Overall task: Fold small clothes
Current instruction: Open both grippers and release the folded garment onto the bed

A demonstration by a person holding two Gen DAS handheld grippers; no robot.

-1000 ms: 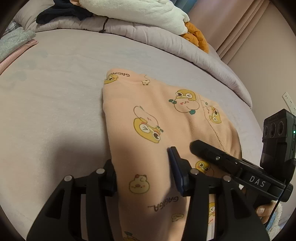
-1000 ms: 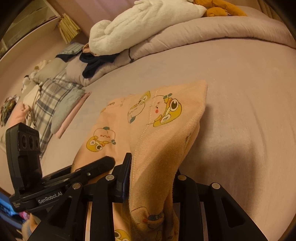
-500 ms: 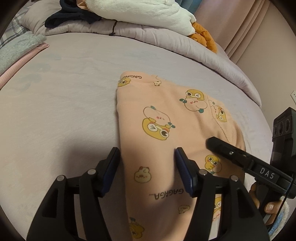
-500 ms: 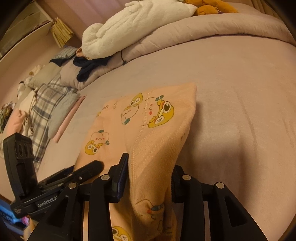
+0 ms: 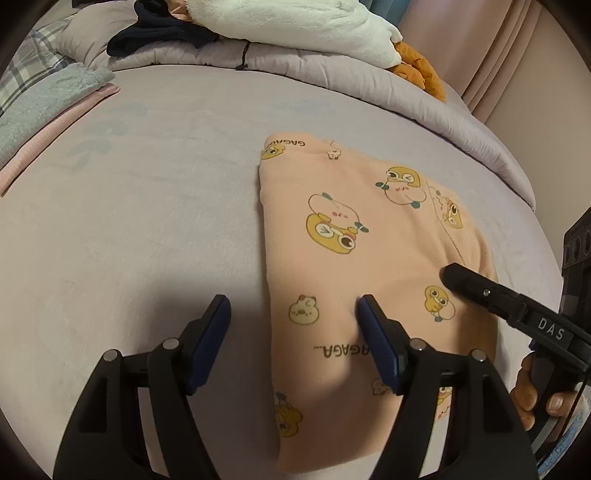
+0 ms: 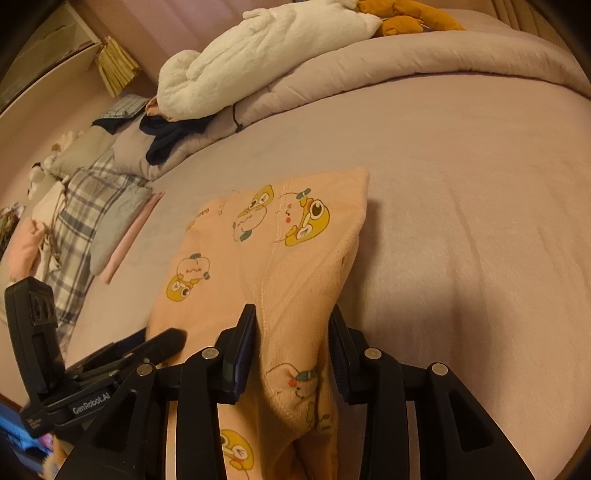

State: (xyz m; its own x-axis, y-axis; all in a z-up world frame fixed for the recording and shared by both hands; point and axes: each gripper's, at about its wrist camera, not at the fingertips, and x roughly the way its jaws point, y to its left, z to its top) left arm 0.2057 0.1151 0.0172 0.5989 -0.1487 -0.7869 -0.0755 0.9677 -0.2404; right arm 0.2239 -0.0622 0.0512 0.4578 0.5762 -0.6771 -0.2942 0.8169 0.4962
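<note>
A peach garment [image 5: 351,229] printed with yellow ducks lies folded on the lilac bed sheet [image 5: 147,184]. My left gripper [image 5: 291,301] hovers over its near left edge. Its jaws are opening: one blue pad [image 5: 218,325] is over the bare sheet, the other over the cloth, and neither presses. In the right wrist view the garment [image 6: 258,240] bunches into a raised ridge at its near right edge. My right gripper [image 6: 291,310] has that ridge filling its gap, with both pads against it. A hand [image 5: 532,391] holds the right gripper's handle.
A rolled duvet [image 5: 332,62] runs along the far side of the bed, carrying a white fleece [image 5: 295,22], a dark garment [image 5: 159,29] and an orange plush toy [image 5: 417,70]. Folded clothes [image 6: 85,206] are stacked at the left. Bare sheet [image 6: 461,221] lies right of the garment.
The left jaws have spread wide and let go of the garment's left edge, which now lies flat. The right jaws have widened slightly around the bunched edge.
</note>
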